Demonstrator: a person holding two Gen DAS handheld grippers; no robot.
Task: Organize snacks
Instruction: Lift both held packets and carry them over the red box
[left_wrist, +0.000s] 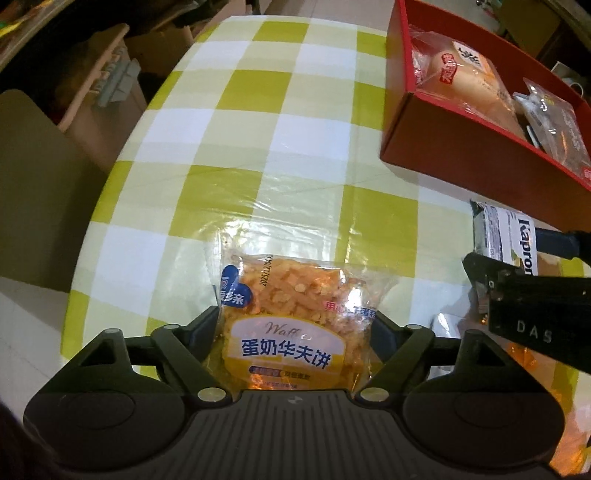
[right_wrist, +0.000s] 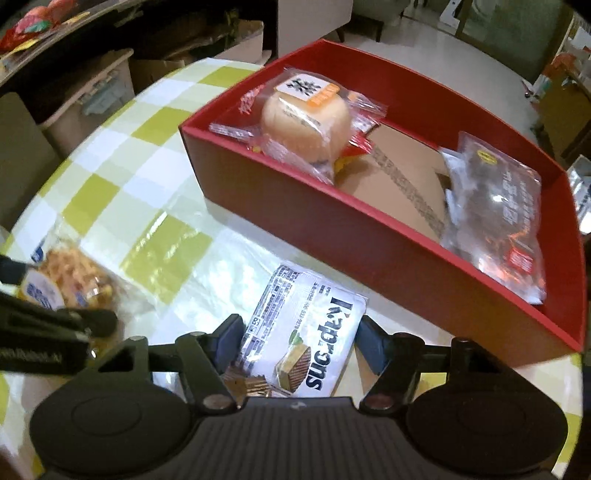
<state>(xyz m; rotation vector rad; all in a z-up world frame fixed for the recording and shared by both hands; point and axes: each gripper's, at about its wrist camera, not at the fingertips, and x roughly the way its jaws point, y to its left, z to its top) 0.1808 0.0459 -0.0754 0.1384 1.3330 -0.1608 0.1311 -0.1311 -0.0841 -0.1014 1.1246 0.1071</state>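
two jaws grip: left gripper (left_wrist: 295, 325) waffle pack (left_wrist: 291, 314), right gripper (right_wrist: 299, 332) wafer pack (right_wrist: 306, 332).

Likely home, checked tablecloth (left_wrist: 258, 147), chair (left_wrist: 33, 177)

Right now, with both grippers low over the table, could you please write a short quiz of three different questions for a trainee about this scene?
1. True or false: the red box is empty.
2. Which packet lies between the fingers of the left gripper?
A. the waffle packet
B. the wafer packet
C. the bun packet
3. Fill the gap: the wafer packet lies on the checked ____, outside the box.

Key
1. False: it holds the bun packet and a clear packet.
2. A. The wafer packet is at the right gripper.
3. tablecloth
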